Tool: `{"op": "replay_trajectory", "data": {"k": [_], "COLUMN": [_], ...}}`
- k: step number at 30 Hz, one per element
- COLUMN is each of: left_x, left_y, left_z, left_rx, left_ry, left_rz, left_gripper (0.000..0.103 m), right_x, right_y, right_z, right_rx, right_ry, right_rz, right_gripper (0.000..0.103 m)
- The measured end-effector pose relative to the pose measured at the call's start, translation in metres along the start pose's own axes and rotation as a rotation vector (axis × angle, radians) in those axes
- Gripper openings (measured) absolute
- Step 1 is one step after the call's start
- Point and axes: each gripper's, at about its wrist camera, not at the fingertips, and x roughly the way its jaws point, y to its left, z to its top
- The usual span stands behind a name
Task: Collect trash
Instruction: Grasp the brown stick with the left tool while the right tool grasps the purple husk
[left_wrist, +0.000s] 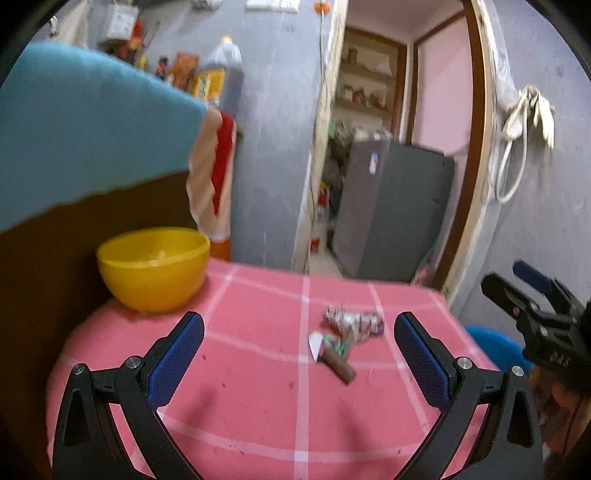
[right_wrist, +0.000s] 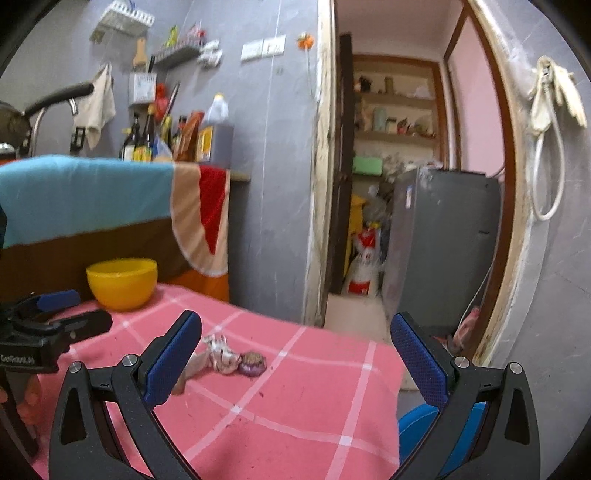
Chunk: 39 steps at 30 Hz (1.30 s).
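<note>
Two grippers up, both with jaws spread wide and nothing between them. The left gripper (left_wrist: 299, 332) hovers over the pink checked worktop (left_wrist: 240, 406), and the trash (left_wrist: 343, 339) lies dead centre of its view, between the blue pads: one crumpled wrapper (left_wrist: 352, 321), one brown stick-shaped wrapper (left_wrist: 338, 365) just below it, touching or nearly so, with a white scrap at its left end. From the right wrist view the right gripper (right_wrist: 295, 347) has the same small pile (right_wrist: 229, 360) lying low and left of centre, partly hidden behind its left finger (right_wrist: 173, 354); a round purplish bit (right_wrist: 252, 363) sits at the pile's right end. One yellow bowl (left_wrist: 153, 267) stands at the worktop's far left corner, well apart from the trash. Behind it hangs a blue and brown cloth (left_wrist: 74, 122). Bottles (right_wrist: 147, 136) crowd the upper left; a grey fridge (right_wrist: 439, 243) stands in the doorway. One blue bin (right_wrist: 417, 424) peeks out lower right.
</note>
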Motion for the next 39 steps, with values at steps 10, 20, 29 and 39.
{"op": "replay_trajectory", "data": {"k": [10, 20, 29, 39], "left_x": [0.047, 0.081, 0.081, 0.080], "left_y": [0.003, -0.017, -0.006, -0.002], "left_z": [-0.007, -0.012, -0.009, -0.008], "left_rx": [-0.065, -0.045, -0.055, -0.099], "left_ry": [0.261, 0.453, 0.446, 0.442], "left_rz": [-0.111, -0.180, -0.132, -0.149], "left_gripper": [0.071, 0.027, 0.013, 0.011], "right_x": [0.056, 0.104, 0.136, 0.151], "right_y": [-0.008, -0.005, 0.014, 0.030], "right_z": [-0.005, -0.019, -0.028, -0.031], "right_rx": [0.025, 0.026, -0.026, -0.070], "right_ry": [0.272, 0.516, 0.633, 0.645], "right_rz": [0.099, 0.189, 0.243, 0.254], "right_gripper": [0.082, 0.054, 0.046, 0.030]}}
